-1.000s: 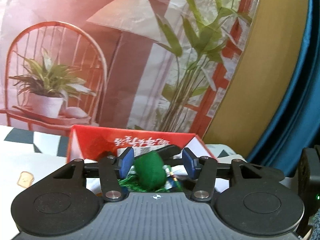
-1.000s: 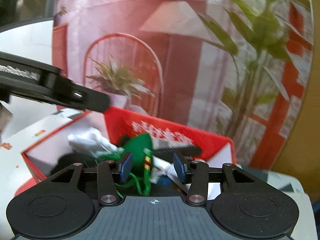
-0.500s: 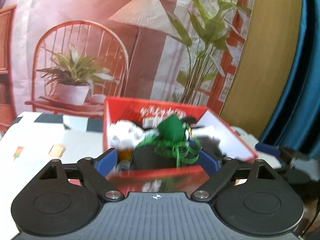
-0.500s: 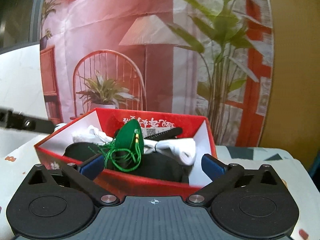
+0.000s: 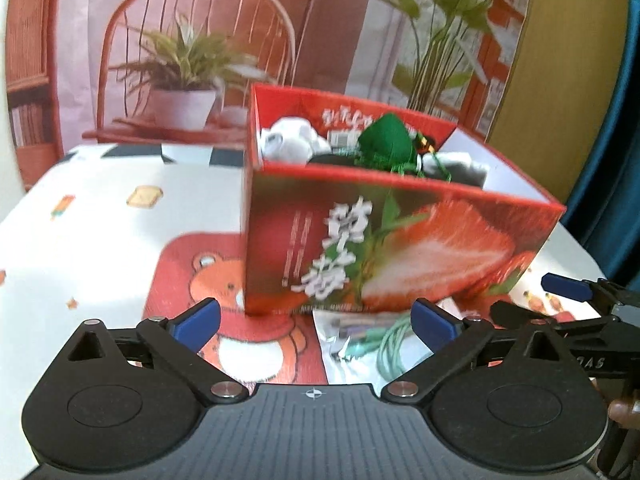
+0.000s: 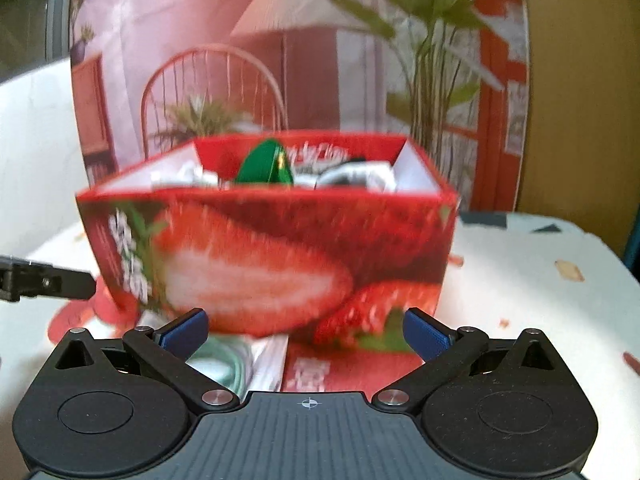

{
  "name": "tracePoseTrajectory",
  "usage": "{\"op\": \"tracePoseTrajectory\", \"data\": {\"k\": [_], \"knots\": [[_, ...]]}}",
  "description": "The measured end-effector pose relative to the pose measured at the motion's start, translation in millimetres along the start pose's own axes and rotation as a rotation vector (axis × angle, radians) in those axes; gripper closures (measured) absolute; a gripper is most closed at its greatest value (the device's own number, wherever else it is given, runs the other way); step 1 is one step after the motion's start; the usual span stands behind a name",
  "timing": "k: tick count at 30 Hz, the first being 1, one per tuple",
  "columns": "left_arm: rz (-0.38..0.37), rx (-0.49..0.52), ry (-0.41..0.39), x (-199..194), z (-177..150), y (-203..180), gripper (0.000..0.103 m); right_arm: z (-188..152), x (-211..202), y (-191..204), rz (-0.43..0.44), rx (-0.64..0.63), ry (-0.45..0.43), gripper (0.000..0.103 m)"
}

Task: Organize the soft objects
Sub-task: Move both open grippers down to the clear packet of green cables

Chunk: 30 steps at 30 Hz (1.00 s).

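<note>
Where visible, right claw (image 5: pixel 566 288) leftside only.

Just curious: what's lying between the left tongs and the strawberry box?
A clear packet with a coiled green cord, seen in the left wrist view, before the strawberry box.

A green fabric pouch with a trailing green cord (image 5: pixel 386 142) sits upright on top of the pile inside an open red cardboard box printed with a large sliced strawberry (image 5: pixel 400 248), which stands on the table. Beside the pouch to the left lies a bunched white sock (image 5: pixel 292 142); dark and white soft pieces (image 5: pixel 456 166) lie to its right.
</note>
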State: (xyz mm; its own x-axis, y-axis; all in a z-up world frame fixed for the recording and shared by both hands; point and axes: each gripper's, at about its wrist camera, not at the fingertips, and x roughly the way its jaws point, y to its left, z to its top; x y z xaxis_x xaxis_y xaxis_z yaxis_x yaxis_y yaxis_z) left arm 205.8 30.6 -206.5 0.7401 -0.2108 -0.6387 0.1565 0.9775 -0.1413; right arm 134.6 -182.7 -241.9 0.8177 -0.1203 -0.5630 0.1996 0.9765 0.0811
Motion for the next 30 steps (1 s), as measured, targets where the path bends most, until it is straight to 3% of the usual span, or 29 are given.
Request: {"op": "tracePoseTrajectory", "data": {"k": [10, 14, 30], "knots": [[0.046, -0.013, 0.112, 30.9, -18.4, 3.8, 0.0, -20.2, 33.4, 16.5, -0.004, -0.055, 0.135, 0.0], [0.054, -0.038, 0.145, 38.7, -23.5, 6.5, 0.0, -19.8, 37.7, 13.5, 0.006, -0.051, 0.147, 0.0], [0.099, 0.03, 0.115, 40.9, -33.7, -4.3, 0.0, -21.7, 45.0, 4.7, 0.074, 0.002, 0.189, 0.0]]}}
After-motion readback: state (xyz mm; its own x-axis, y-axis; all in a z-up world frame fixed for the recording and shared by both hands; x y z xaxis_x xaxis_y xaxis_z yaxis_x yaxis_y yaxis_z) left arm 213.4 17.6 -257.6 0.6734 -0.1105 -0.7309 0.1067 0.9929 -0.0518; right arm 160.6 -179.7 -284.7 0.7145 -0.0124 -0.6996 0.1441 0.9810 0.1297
